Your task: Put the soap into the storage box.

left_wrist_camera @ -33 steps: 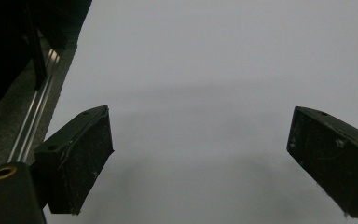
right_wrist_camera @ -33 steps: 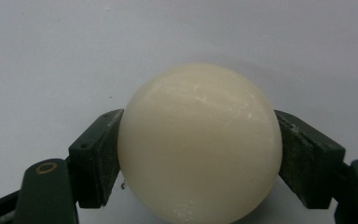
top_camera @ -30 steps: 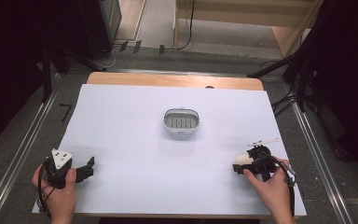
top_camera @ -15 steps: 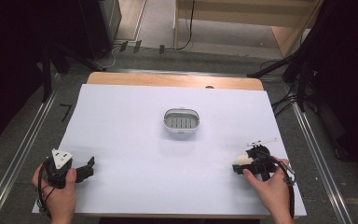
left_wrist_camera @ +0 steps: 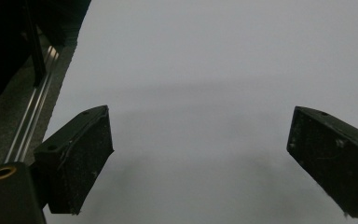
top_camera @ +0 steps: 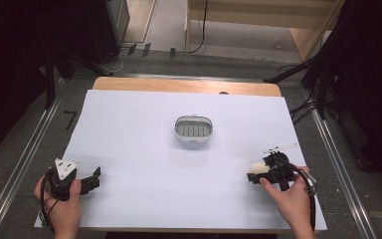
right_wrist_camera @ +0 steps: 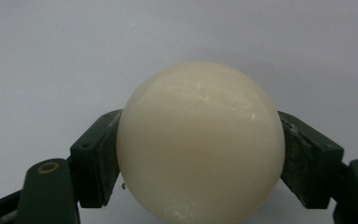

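White sheeting covers the table (top_camera: 144,124), which has a strip of bare wood along its far edge. Near the middle of the table, a little toward the far side, sits a small grey basket (top_camera: 193,131) with a slotted floor.

At the near left corner, a hand holds the left gripper (top_camera: 93,180), topped by a grey three-cornered plate. In the left gripper view its two black jaws stand wide apart, with bare white surface between them.

At the near right, another hand holds the right gripper (top_camera: 254,172), a black cable looping back from it over the wrist. Its jaws are closed around a cream-coloured ball (top_camera: 259,168), pressing on it from both sides. In the right gripper view the ball (right_wrist_camera: 200,142) is smooth and glossy, with faint scratches on top, sitting between the two dark jaw pads. The ball is well apart from the basket, nearer the person's edge of the table.
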Demonstrator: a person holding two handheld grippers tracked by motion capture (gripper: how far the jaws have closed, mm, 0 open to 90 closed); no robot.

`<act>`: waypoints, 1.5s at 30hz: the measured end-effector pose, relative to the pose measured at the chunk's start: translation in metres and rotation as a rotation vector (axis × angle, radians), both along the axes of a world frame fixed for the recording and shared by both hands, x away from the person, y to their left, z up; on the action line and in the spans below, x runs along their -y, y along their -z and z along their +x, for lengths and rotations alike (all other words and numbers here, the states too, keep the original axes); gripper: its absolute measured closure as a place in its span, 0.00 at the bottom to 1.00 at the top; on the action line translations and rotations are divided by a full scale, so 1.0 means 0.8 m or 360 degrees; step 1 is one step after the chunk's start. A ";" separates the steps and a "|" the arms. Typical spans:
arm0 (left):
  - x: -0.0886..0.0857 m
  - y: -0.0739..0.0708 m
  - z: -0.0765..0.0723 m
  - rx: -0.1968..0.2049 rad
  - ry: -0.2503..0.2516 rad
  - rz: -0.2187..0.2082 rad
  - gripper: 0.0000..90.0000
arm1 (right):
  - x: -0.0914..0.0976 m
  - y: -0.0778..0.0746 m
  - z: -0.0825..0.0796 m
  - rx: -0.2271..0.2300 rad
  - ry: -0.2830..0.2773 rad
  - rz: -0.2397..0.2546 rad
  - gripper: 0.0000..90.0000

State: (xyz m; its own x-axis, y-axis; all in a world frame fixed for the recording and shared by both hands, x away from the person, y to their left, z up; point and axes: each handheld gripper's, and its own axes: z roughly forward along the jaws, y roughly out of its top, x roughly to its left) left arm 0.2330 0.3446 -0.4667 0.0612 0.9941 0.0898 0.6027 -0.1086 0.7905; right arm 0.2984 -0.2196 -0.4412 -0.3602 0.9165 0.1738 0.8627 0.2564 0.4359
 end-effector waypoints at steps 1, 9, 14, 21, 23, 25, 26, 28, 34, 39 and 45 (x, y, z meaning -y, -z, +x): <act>-0.001 0.000 0.000 0.0000 0.0005 -0.0006 0.08 | -0.001 -0.001 0.001 0.0004 -0.0006 -0.0008 0.27; -0.001 0.000 0.000 -0.0005 0.0001 -0.0004 0.08 | -0.013 -0.012 0.015 0.0019 -0.0022 -0.0005 0.27; 0.000 0.000 0.000 -0.0001 -0.0001 -0.0001 0.08 | -0.024 -0.019 0.026 0.0040 -0.0058 0.0001 0.27; 0.000 0.000 0.000 0.0000 -0.0004 0.0002 0.08 | -0.035 -0.026 0.035 0.0059 -0.0083 0.0001 0.26; 0.000 0.000 0.000 -0.0002 -0.0003 0.0003 0.08 | -0.036 -0.027 0.036 0.0061 -0.0080 0.0006 0.26; 0.000 0.000 0.000 -0.0001 -0.0003 0.0002 0.08 | -0.040 -0.029 0.039 0.0062 -0.0082 0.0006 0.26; 0.000 0.000 0.000 -0.0001 -0.0003 0.0002 0.08 | -0.040 -0.029 0.039 0.0062 -0.0082 0.0006 0.26; 0.000 0.000 0.000 -0.0001 -0.0003 0.0002 0.08 | -0.043 -0.031 0.042 0.0067 -0.0094 0.0004 0.26; 0.000 0.000 0.000 -0.0001 -0.0003 0.0002 0.08 | -0.049 -0.036 0.047 0.0074 -0.0107 -0.0004 0.26; 0.000 0.000 0.000 0.0000 -0.0003 0.0000 0.08 | -0.054 -0.039 0.054 0.0072 -0.0117 0.0002 0.26; 0.000 0.000 0.000 0.0000 -0.0002 0.0000 0.08 | -0.060 -0.042 0.061 0.0072 -0.0128 0.0006 0.27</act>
State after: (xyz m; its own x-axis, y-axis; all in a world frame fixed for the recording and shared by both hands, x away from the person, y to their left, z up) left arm 0.2331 0.3445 -0.4669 0.0597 0.9942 0.0899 0.6029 -0.1076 0.7905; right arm 0.3473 -0.1712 -0.4072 -0.4401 0.8837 0.1593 0.8187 0.3221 0.4753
